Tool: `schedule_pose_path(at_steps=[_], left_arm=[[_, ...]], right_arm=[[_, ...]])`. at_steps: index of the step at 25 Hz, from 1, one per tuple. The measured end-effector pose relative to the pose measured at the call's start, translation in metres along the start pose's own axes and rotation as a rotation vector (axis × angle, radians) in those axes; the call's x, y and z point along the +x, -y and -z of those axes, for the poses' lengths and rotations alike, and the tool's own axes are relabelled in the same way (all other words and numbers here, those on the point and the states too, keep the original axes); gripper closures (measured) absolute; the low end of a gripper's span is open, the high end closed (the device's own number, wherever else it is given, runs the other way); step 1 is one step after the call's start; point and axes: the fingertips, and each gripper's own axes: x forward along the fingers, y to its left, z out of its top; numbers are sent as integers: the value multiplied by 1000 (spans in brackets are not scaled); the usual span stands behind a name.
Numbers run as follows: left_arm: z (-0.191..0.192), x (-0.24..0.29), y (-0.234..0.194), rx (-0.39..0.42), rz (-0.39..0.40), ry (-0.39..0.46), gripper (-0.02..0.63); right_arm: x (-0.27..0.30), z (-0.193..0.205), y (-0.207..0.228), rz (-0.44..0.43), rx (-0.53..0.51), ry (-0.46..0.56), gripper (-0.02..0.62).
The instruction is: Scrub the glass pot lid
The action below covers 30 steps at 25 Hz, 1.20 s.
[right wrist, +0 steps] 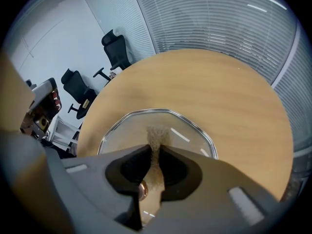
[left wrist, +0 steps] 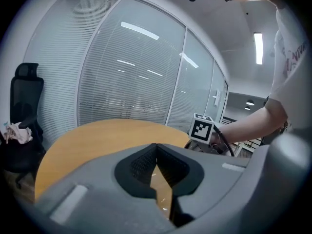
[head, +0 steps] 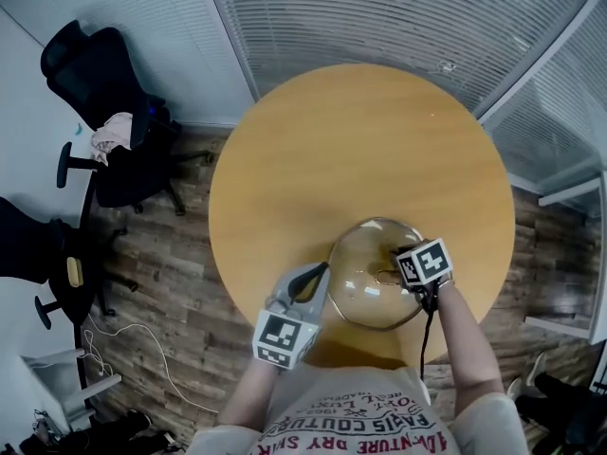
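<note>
We find glass pot lid (head: 365, 297) flat on round surface (head: 360, 140), near person. Left gripper (left wrist: 156, 147): fingers closed, apparently pinching lid rim. Right gripper (right wrist: 155, 147): fingers clamped on tan scrub pad (right wrist: 157, 133), pad over glass. We judge scrubbing under way; cleaned share indeterminable.

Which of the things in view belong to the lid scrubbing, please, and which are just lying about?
Belonging to the job:
- glass lid
- tan pad, held by the right gripper
- left gripper, at the lid's rim
- table under the lid

Just lying about:
- black chair
- cloth on that chair
- white cable on the floor
</note>
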Motion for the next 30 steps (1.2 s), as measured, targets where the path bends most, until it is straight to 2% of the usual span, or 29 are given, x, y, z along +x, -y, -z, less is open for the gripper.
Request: schedule_pose_path(at_steps=[3,11,15,20,24,30], left_arm=[[3,-2,-7,3,9,-12,598],[14,-9,-14,12,23,-37,598],[16,-14,-18,10,3,-48,598],[21,-27,-20,13,-22,-53,598],[27,-37,-27,-5,-61,-59,598],[32,-50,-28,-27,-117,-68,598]], right_arm=[[6,-2,-4,12,-6,-24,540],[18,-14,-18,26,-152,-110,540],[20,-18,-28,59,-265,-147,540],[26,-22,-52,25,-329,-171,540],[28,-19,-71,37,-418,-209,540],[33,-14,-96,-5,-544,-191,541]])
